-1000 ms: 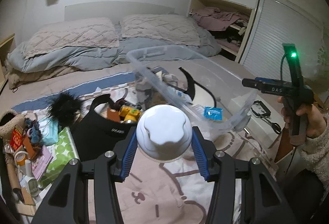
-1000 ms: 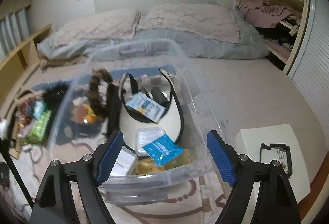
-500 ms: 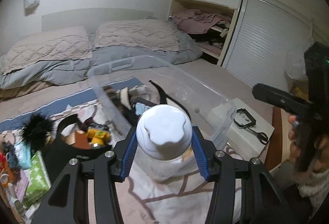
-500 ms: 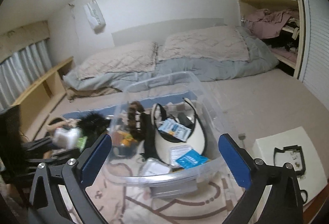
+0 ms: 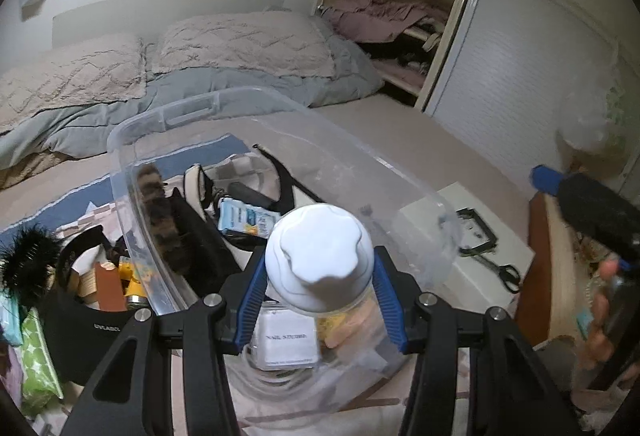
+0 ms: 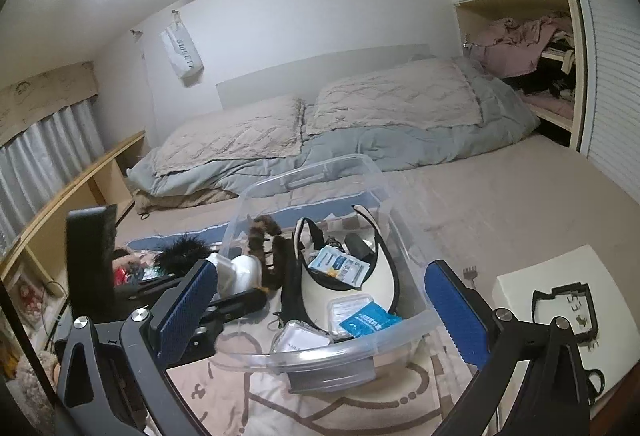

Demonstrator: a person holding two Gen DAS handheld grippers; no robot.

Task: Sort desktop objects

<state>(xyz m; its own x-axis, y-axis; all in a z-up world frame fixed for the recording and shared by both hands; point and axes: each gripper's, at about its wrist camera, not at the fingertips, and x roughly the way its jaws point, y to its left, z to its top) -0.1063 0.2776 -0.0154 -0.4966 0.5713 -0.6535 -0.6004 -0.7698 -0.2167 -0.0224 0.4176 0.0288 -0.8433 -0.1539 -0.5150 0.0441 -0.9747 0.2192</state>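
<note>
My left gripper (image 5: 320, 300) is shut on a white-lidded jar (image 5: 320, 256) and holds it over the near end of a clear plastic bin (image 5: 168, 115). The jar also shows in the right wrist view (image 6: 240, 272) at the bin's left wall (image 6: 236, 220). The bin holds a visor (image 6: 360, 276), blue packets (image 6: 370, 320) and a furry brown band (image 6: 264, 236). My right gripper (image 6: 320, 308) is open and empty, in front of the bin.
Loose items lie left of the bin: a black visor (image 5: 84, 320), a black pom-pom (image 5: 24, 256), a green dotted pack (image 5: 36, 356). A white box (image 6: 560, 300) with a black frame and scissors (image 5: 504, 272) stands right. Bed pillows (image 6: 360, 115) lie behind.
My left gripper carried the jar right, from beside the bin to over its near end. My right gripper pulled back and tilted up, widening its view of the room.
</note>
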